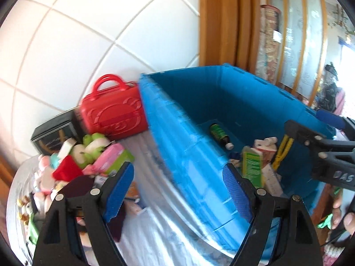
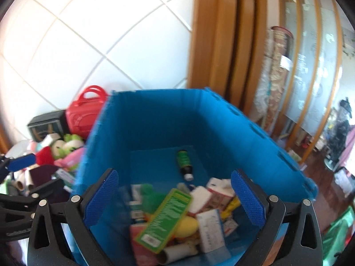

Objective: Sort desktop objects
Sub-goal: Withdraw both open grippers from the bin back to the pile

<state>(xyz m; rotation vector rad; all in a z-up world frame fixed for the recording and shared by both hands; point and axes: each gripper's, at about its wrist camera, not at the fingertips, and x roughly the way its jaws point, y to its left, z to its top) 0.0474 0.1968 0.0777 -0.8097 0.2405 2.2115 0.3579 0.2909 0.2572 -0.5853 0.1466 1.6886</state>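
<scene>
Now both grippers gape, nothing held: left gripper (image 1: 178,190) straddles the blue bin (image 1: 190,155) wall, right gripper (image 2: 175,199) over its contents w/ green box (image 2: 165,218) on top. Red case (image 1: 113,113) and toy pile (image 1: 88,157) crowd beside the bin. Only left view shows a hand (image 1: 346,217).

Each hand-held gripper is built from matte black plastic. The left gripper (image 1: 178,191) carries two fingers (image 1: 119,190) faced with blue pads bearing a fine knurled texture. Each finger joins a triangular black bracket with an elongated cut-out slot, fixed by round silver screw heads. The right gripper (image 2: 174,198) is of identical construction: blue textured pads (image 2: 248,198) on black fingers, silver fasteners at the pivots, slotted triangular brackets. In the left wrist view, the side of the right gripper shows raised white lettering, partly legible, and a bare hand (image 1: 342,215) at the frame edge.
</scene>
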